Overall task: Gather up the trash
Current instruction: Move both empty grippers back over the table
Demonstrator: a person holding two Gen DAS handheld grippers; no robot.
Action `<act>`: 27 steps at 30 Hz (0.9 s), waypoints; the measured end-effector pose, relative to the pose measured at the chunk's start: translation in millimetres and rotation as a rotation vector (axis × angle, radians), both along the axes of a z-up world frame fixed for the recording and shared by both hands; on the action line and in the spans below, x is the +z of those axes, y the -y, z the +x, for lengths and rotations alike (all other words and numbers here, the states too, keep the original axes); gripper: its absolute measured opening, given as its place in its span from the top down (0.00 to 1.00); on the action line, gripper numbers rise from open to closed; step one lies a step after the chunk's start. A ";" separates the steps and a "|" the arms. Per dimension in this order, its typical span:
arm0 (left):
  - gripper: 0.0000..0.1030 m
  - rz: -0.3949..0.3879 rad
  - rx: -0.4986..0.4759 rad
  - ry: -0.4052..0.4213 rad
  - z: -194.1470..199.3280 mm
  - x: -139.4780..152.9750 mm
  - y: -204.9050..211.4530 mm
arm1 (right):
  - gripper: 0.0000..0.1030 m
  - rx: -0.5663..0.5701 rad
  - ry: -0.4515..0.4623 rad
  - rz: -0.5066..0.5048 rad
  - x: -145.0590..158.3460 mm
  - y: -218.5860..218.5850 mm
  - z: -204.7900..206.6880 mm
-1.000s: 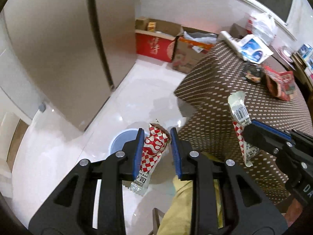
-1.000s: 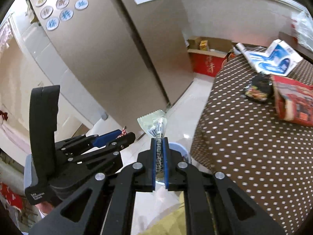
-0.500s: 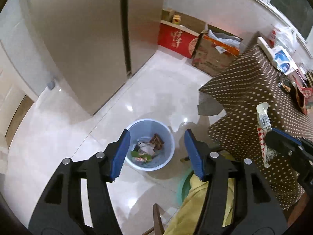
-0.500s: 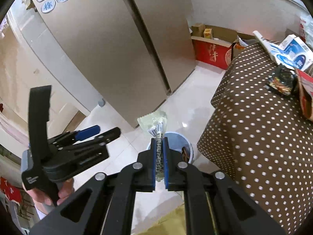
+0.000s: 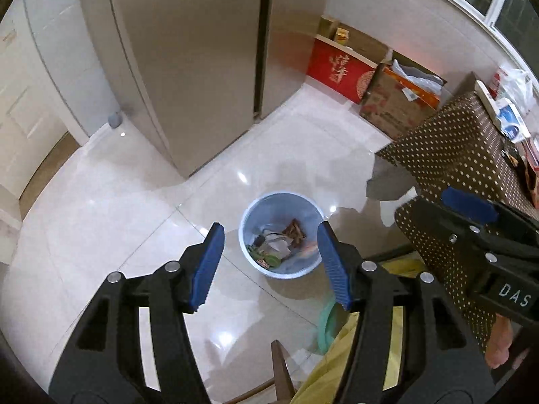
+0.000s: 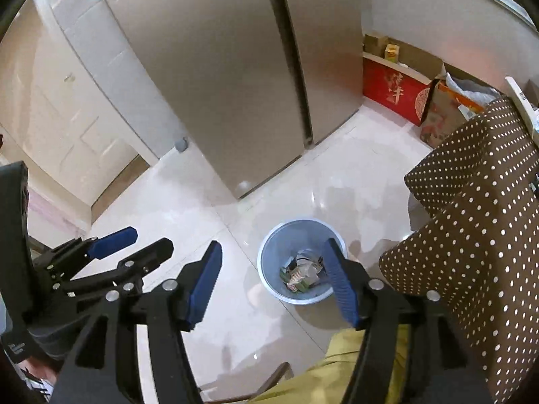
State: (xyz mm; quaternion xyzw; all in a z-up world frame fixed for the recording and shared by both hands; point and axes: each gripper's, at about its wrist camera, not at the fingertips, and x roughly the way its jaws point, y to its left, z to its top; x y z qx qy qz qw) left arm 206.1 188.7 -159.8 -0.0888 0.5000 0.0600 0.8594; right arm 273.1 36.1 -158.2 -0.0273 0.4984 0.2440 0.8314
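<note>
A light blue bin stands on the white floor below both grippers, with several crumpled wrappers lying in it. My left gripper hangs open above the bin with nothing between its blue pads. In the right wrist view the bin and its wrappers sit just under my right gripper. Its jaws are opening and nothing is between them. The left gripper shows at that view's left edge, also open.
A table with a brown polka-dot cloth stands close to the right of the bin, with packets on top. A tall steel fridge stands behind. Red and brown boxes line the far wall. A person's yellow garment is at the bottom.
The left gripper let go of its red and white wrapper, then the right gripper opened and its wrapper left the jaws. Both grippers moved over the bin and sank a little.
</note>
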 end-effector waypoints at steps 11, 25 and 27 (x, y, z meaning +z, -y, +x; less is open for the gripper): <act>0.44 0.016 -0.098 0.033 -4.4 13.8 36.1 | 0.32 -0.082 0.065 0.071 37.1 43.2 -21.8; 0.41 -0.006 -0.274 0.137 7.4 53.6 118.9 | 0.22 -0.276 0.217 0.087 88.0 134.0 -50.8; 0.39 -0.026 -0.311 0.140 9.6 57.1 132.3 | 0.21 -0.317 0.220 0.082 88.8 150.7 -51.4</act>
